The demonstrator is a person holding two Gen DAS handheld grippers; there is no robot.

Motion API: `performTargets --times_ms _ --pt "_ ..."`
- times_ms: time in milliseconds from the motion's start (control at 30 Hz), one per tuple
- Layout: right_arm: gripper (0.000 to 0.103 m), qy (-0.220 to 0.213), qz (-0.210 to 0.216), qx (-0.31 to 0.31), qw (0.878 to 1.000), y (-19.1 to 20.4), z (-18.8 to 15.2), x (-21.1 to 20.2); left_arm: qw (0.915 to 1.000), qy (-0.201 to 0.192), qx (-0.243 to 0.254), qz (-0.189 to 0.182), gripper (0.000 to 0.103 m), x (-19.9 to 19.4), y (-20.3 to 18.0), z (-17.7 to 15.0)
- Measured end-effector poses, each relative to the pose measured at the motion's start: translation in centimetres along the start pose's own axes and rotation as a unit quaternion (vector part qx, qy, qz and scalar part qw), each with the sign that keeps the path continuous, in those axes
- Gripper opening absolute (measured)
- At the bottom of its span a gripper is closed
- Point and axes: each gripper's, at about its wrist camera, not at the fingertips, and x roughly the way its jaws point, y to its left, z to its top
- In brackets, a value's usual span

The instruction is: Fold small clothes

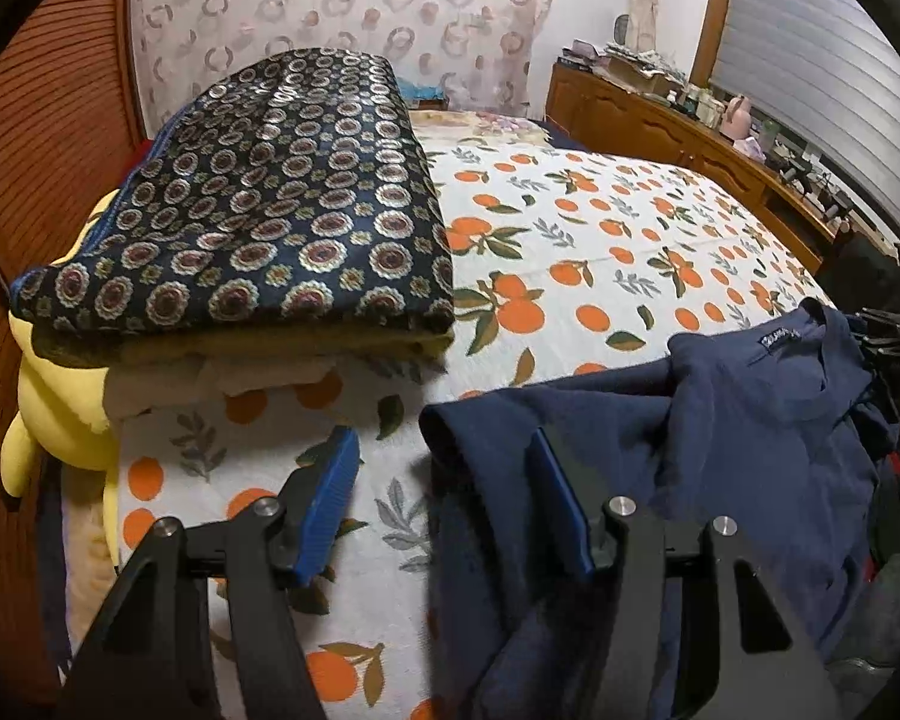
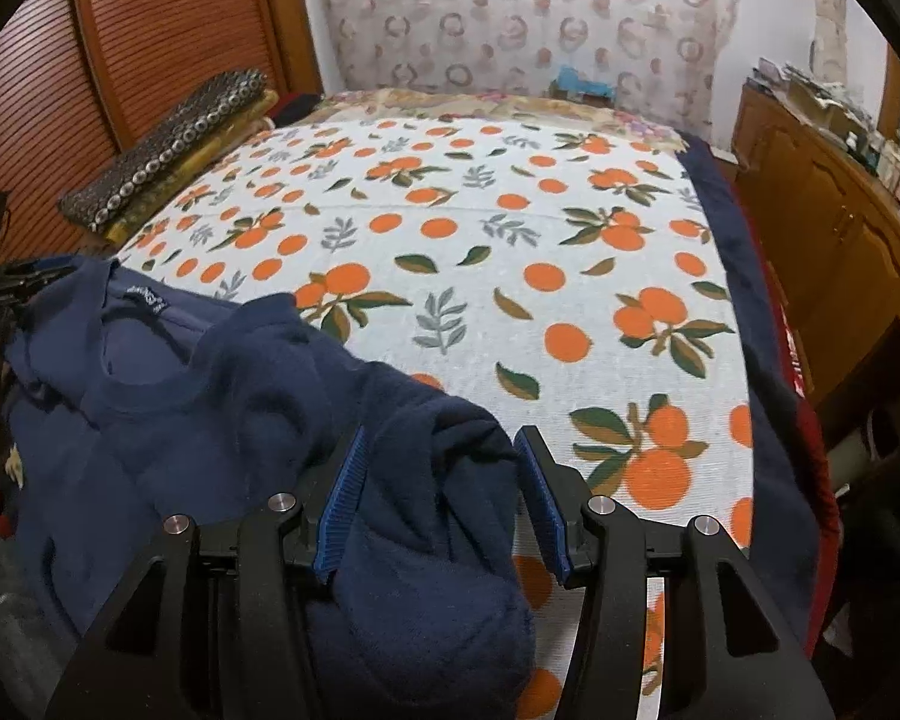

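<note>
A home bedroom: a bed [image 2: 510,252] under an orange-print cover, a padded headboard [image 2: 510,18], a cluttered wooden dresser [image 2: 834,240], and folded blankets [image 1: 258,210] stacked alongside.

Left wrist view: low, close over the bed's near left, facing the headboard wall. Right wrist view: same heading, near right. Shared: orange-print bedspread [image 1: 600,252] [image 2: 480,240], navy shirt [image 1: 750,420] [image 2: 210,408], patterned folded stack [image 1: 258,210] [image 2: 168,138].

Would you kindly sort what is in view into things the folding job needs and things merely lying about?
For the job: navy shirt, left gripper, right gripper, bedspread.

Lying about: folded patterned blanket, yellow plush toy, wooden dresser.
</note>
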Motion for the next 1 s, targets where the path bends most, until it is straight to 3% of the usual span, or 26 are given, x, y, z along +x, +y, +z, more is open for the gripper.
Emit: performTargets --times_ms 133,200,267,333,400,667,1000 --pt "0.048 0.003 0.002 -0.002 1.0 0.1 0.1 0.0 0.9998 0.007 -0.005 -0.016 0.059 0.3 0.0 -0.1" --pt "0.039 0.004 0.008 -0.007 1.0 0.2 0.0 0.0 0.9995 0.013 -0.006 -0.03 0.058 0.6 0.0 -0.2" --pt "0.029 0.005 0.017 -0.013 1.0 0.5 0.0 -0.1 0.9984 0.02 -0.005 -0.053 0.042 0.8 -0.1 -0.3" --pt "0.02 0.004 0.029 -0.014 0.999 0.7 0.0 -0.1 0.9968 0.021 -0.007 -0.077 0.017 0.6 -0.4 -0.3" --pt "0.013 -0.006 0.037 -0.015 0.999 0.9 -0.1 -0.6 0.9966 0.015 0.0 -0.081 0.008 0.0 -1.0 -0.2" --pt "0.011 -0.106 0.046 -0.009 0.993 2.0 0.7 -8.6 0.9874 -0.102 0.003 -0.121 0.007 -9.5 -3.1 1.0" --pt "0.01 -0.218 0.028 -0.063 0.974 5.0 4.2 -21.3 0.9644 -0.236 0.037 -0.113 0.006 -21.7 -5.1 3.8"
